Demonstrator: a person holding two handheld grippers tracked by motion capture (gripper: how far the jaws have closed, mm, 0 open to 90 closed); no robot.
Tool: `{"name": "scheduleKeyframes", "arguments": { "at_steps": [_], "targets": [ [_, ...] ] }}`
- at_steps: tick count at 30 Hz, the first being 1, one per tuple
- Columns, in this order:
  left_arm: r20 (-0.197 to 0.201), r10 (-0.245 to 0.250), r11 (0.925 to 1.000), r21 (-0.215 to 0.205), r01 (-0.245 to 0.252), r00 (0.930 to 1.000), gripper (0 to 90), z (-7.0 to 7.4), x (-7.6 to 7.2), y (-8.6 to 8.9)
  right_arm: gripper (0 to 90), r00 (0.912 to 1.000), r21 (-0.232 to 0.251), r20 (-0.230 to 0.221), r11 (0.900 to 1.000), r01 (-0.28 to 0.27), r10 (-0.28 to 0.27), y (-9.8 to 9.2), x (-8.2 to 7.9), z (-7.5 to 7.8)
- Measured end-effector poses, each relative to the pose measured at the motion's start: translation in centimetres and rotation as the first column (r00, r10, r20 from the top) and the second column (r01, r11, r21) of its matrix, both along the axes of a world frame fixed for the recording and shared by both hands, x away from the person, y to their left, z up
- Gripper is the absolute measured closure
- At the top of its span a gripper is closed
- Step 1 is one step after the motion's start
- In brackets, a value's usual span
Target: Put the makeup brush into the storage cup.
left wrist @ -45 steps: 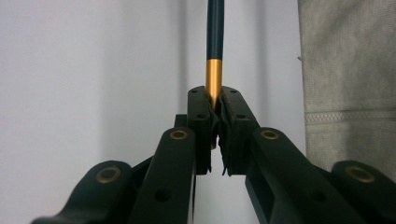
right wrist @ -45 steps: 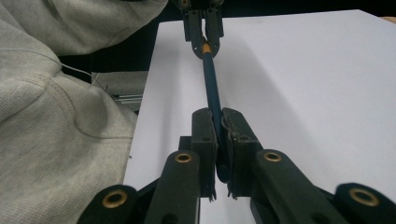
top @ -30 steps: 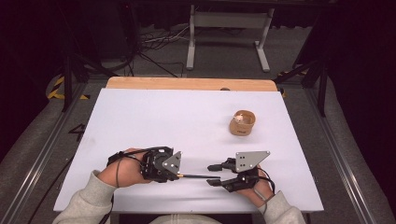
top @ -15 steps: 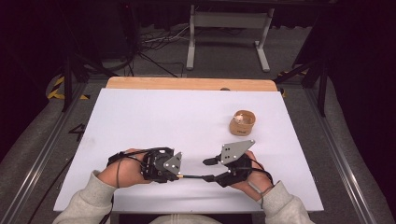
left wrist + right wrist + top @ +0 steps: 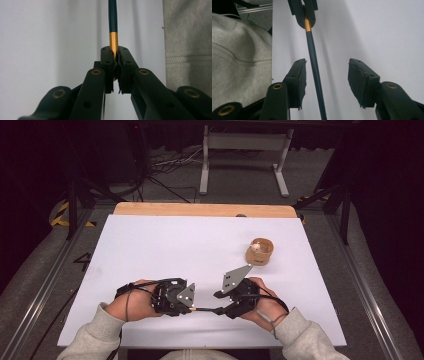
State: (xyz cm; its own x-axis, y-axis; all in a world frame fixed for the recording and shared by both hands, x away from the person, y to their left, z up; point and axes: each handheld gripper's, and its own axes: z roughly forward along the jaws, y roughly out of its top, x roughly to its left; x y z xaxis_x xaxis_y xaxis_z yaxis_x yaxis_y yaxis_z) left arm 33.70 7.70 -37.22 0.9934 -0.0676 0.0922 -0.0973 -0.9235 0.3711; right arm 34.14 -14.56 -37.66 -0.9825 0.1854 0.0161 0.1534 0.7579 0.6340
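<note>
A: Item one, the left gripper (image 5: 192, 309)?
B: Held in the person's left hand (image 5: 131, 302) near the front edge of the white table (image 5: 165, 245). Its jaws are clamped tight on the gold band of a pen (image 5: 113, 41); in the left gripper view the dark blue shaft runs straight up from the pinch.

A: Item two, the pen's place?
B: In the high view the pen (image 5: 206, 309) lies level between the two grippers, just above the table's front strip, gold end at the left.

A: Item three, the right gripper (image 5: 218, 303)?
B: In the person's right hand (image 5: 260, 304), grey plate tilted up. In its own view, the right gripper's (image 5: 327, 75) jaws stand wide apart, with the pen (image 5: 314, 65) passing between them, nearer the left pad and touching neither.

A: Item four, other stock?
B: A small round wooden bowl (image 5: 260, 252) well back on the right of the table, something pale inside; I cannot tell what. Grey sleeves (image 5: 239, 62) at the near edge.
</note>
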Motion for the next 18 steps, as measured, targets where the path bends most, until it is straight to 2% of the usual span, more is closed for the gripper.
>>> {"name": "scheduleKeyframes", "arguments": {
  "at_steps": [6, 12, 14, 18],
  "targets": [
    [-0.005, 0.008, 1.0000, 0.002, -0.008, 0.9999, 84.4, -0.1, 0.0, -0.1, 52.4, 0.9997, -0.056, -0.025, 0.998, -0.009, 0.008, 1.0, 0.3, 0.0],
    [-0.011, 0.006, 0.9999, 0.012, -0.005, 0.9999, 84.4, -0.2, 0.0, -0.1, 55.9, 0.9985, -0.127, -0.054, 0.992, -0.007, 0.001, 1.8, 0.5, -0.1],
    [-0.012, 0.002, 0.9999, 0.014, -0.002, 0.9999, 84.4, -0.2, 0.0, -0.1, 56.6, 0.9984, -0.127, -0.056, 0.992, -0.014, 0.007, 2.0, 0.5, -0.1],
    [-0.007, 0.004, 0.9998, 0.021, -0.003, 1.0000, 84.4, -0.2, 0.0, -0.2, 58.8, 0.9973, -0.174, -0.074, 0.985, -0.012, 0.000, 2.5, 0.5, -0.2]
  ]
}}
